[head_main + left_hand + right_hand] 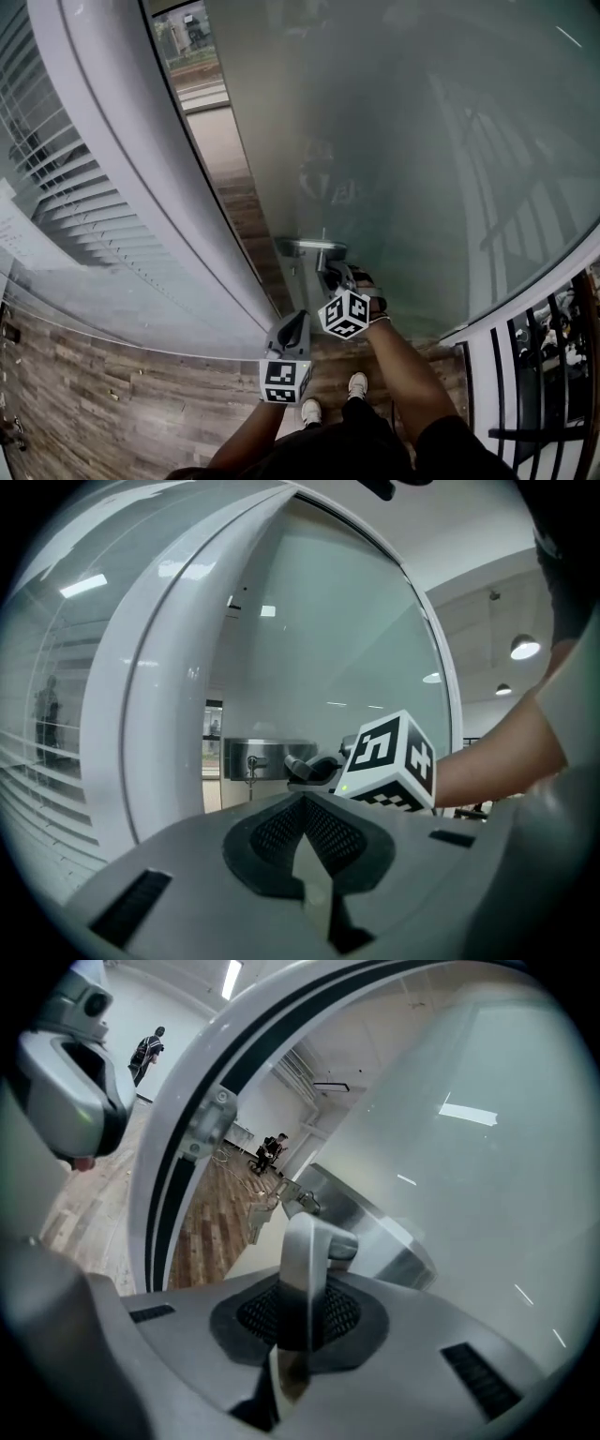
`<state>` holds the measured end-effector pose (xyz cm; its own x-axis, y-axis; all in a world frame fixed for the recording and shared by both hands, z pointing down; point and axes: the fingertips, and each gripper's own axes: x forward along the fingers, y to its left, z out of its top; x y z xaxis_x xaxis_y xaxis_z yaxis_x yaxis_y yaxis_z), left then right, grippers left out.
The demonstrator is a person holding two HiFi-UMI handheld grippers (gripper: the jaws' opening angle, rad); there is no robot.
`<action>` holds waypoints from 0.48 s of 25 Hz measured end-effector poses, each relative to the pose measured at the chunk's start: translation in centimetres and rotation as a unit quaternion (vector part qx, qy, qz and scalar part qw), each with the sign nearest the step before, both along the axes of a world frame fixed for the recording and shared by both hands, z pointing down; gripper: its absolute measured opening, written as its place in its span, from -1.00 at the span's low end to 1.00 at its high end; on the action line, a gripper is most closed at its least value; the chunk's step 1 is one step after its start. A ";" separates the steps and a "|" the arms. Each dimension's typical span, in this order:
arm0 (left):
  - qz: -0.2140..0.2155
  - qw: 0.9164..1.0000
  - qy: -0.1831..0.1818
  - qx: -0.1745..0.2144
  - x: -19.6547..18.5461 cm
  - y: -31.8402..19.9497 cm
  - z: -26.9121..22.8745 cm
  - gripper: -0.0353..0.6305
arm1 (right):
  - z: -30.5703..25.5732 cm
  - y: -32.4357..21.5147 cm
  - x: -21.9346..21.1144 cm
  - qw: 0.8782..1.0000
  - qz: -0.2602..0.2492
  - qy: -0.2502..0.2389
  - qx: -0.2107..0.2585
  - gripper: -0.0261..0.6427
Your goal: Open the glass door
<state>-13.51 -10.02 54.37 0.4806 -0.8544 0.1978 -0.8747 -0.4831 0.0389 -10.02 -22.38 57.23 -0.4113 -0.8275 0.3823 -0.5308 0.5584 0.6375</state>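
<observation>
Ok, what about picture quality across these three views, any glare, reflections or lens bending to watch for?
Head view: the lens bows the white door frame into an arc, and the glass door carries faint striped reflections. Left gripper view: dark corners, ceiling lights as bright spots on the glass. Right gripper view: bright streaks on the glass, the door handle is sharp.
</observation>
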 end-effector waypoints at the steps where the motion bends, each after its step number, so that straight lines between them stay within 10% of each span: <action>1: 0.000 1.000 -0.001 -0.004 0.2 -0.6 0.0 -0.90 | 0.0 -0.8 0.1 1.000 0.001 -0.002 -0.001 -0.81; 12: -0.076 0.997 -0.008 0.000 3.2 -8.0 -0.7 -0.90 | 0.1 -10.0 2.0 0.998 -0.008 -0.041 -0.037 -0.84</action>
<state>-10.29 -17.98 53.68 0.3416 -0.9173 0.2047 -0.9386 -0.3442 0.0235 -8.03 -32.42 57.37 -0.4562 -0.7914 0.4070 -0.5709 0.6111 0.5483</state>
